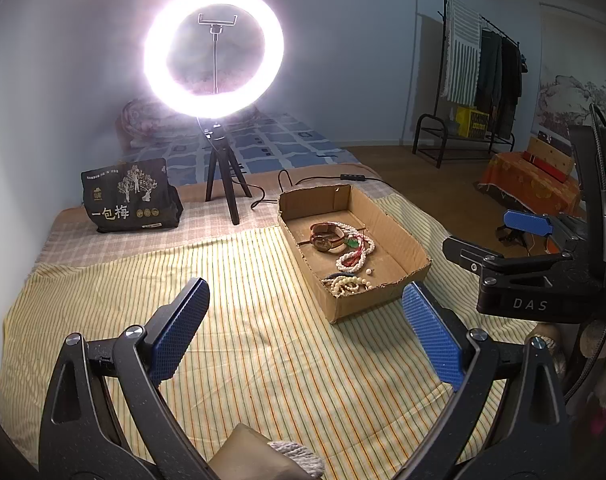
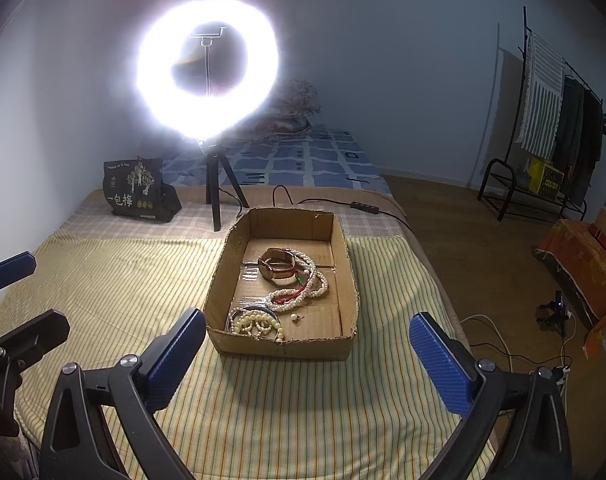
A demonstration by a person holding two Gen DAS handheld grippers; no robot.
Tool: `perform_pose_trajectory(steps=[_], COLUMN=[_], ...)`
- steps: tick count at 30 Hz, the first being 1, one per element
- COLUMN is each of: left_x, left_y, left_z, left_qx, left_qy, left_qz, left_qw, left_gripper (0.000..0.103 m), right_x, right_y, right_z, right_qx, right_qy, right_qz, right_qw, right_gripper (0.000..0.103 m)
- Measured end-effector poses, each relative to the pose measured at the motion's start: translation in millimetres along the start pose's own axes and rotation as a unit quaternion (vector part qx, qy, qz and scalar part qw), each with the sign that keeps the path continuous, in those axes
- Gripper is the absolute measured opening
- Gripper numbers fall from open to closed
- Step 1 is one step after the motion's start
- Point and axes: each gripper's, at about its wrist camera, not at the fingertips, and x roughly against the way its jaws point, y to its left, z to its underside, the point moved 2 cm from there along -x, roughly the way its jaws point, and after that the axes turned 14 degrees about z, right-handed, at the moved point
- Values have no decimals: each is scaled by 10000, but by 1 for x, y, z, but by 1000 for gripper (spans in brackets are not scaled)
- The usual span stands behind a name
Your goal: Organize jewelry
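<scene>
Cardboard box [image 2: 345, 256] on bed: wristwatch [image 2: 277, 269], pearl necklace [image 2: 299, 292], bead bracelets [image 2: 255, 322]. Left claw [image 1: 307, 340] and right claw [image 2: 309, 360], before box: wide, empty.

Home bedroom: bed [image 2: 303, 152] w/ quilt, clothes rack [image 2: 559, 128] by wall.
</scene>
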Motion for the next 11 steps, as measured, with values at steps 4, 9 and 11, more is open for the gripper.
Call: perform_pose_trajectory(steps=[4, 9, 11], left_x=[0, 1, 1], left_y=[1, 0, 1], left_z=[4, 3, 3], left_qx=[18, -16, -11], left_qy=[2, -25, -43], left_qz=[-3, -20, -29], left_qw=[10000, 10000, 10000], left_gripper=[99, 99, 99], right_x=[0, -1, -1], right_y=[0, 0, 0], right_z=[0, 1, 1], right_qx=[3, 1, -4], right_qy=[3, 7, 8], right_qz=[3, -7, -12], right_qw=[10000, 10000, 10000], right_gripper=[103, 103, 103])
